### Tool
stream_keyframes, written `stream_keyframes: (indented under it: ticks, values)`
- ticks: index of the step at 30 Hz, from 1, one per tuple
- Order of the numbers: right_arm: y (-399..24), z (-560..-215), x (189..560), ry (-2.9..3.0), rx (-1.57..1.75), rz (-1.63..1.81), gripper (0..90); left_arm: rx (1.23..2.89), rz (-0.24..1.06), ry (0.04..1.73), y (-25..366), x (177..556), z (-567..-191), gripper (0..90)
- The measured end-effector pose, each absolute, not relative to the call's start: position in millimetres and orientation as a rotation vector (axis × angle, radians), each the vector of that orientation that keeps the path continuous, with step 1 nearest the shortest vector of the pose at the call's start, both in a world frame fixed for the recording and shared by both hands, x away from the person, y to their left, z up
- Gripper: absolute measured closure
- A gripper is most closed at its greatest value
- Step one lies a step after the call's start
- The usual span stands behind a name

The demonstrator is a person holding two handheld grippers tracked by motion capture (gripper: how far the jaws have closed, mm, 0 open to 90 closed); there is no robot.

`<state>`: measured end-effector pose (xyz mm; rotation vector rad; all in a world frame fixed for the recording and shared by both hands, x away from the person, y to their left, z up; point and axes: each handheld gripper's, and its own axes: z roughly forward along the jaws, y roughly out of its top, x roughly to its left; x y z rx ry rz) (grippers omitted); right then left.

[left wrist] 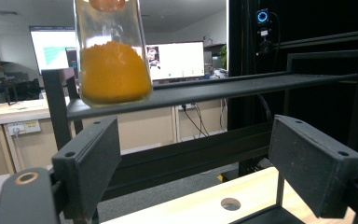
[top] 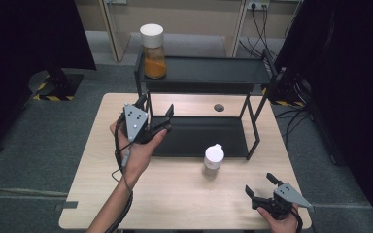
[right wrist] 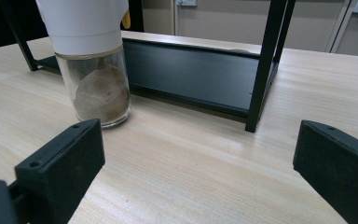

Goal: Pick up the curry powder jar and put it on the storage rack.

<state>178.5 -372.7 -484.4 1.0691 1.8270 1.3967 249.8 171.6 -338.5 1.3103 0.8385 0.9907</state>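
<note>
A pale wood-grain worktop [top: 175,194] carries a black two-tier metal rack [top: 204,73] set against its far edge. The high view shows the whole layout: an orange-filled glass jar [top: 153,51] with a white cap stands at the left end of the rack's upper shelf, and a second, white-capped jar [top: 213,158] stands on the worktop just in front of the rack's lower tray, near the middle. The left gripper [top: 156,112] is held at the rack's left end, between the two tiers, jaws wide apart and holding nothing; the right gripper [top: 261,184] rests near the near right corner of the worktop, jaws likewise spread and empty.

The left gripper view looks up at the orange-filled glass jar [left wrist: 113,60] from below the shelf (its granular orange contents and clear, slightly tapered wall show here), with the matt black pads [left wrist: 89,156] either side. The right gripper view reveals what the high view cannot: the white-capped jar [right wrist: 93,70] holds a grey-brown powder behind clear glass.
</note>
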Motion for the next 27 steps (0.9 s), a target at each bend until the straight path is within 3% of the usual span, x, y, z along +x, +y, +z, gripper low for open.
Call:
stream_keyframes:
  ticks: [27]
  values:
    - [-372.5,-484.3,178.4,1.829,1.066,1.396,2.4,1.33,0.932,0.87,179.8,226.3,-378.3,15.6]
